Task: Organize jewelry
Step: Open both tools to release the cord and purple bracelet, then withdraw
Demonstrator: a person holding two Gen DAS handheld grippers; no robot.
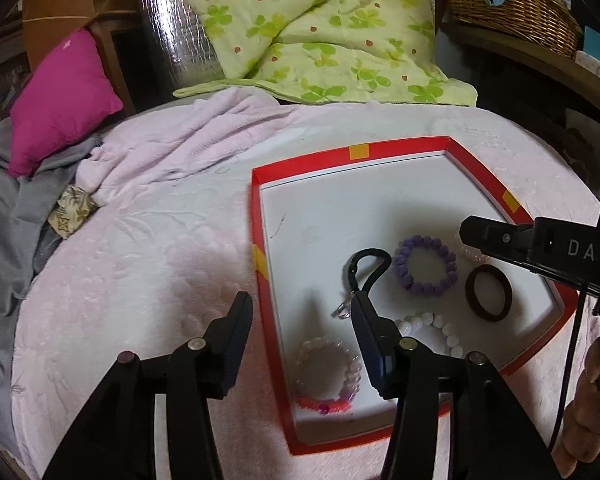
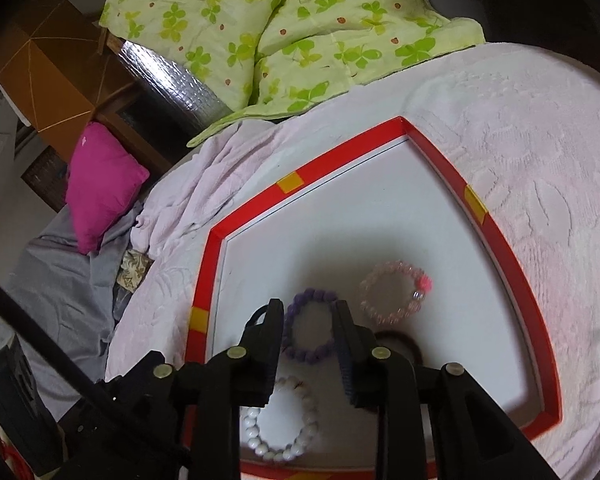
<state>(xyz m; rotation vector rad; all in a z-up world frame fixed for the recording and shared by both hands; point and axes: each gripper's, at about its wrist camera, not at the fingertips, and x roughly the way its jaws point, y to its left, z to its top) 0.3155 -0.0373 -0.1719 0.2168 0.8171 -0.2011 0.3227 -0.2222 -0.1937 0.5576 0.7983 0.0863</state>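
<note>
I'm running both grippers over the tray (image 1: 256, 216), reporting near to far.

L gripper (image 1: 300, 316): jaws standing wide, holding nothing; one finger is hanging outside the tray's left wall, the other inside, tip just beside the keyring end of the black strap (image 1: 370, 268). Clear-pink bracelet (image 1: 326, 376) is lying nearest, under that inner finger. White bracelet (image 2: 278, 420) is sitting beside it.

R gripper (image 2: 308, 312): jaws about half open, empty, framing the purple bracelet (image 2: 310, 332) from above; I can't tell if the tips are touching it. Brown band (image 1: 489, 293) is lying right of purple; a second pink bracelet (image 2: 394, 294) is sitting further in. Far half of the tray is bare white. Beyond: pink blanket (image 1: 160, 240), green quilt (image 1: 320, 32).

Judgement: all pcs are lying in the tray but bunched at the near end; spacing is the step in hand. For purple, I'm advising pinching one side of the bead ring, not straddling it, lifting clear before travelling, and keeping L finger off the strap.
</note>
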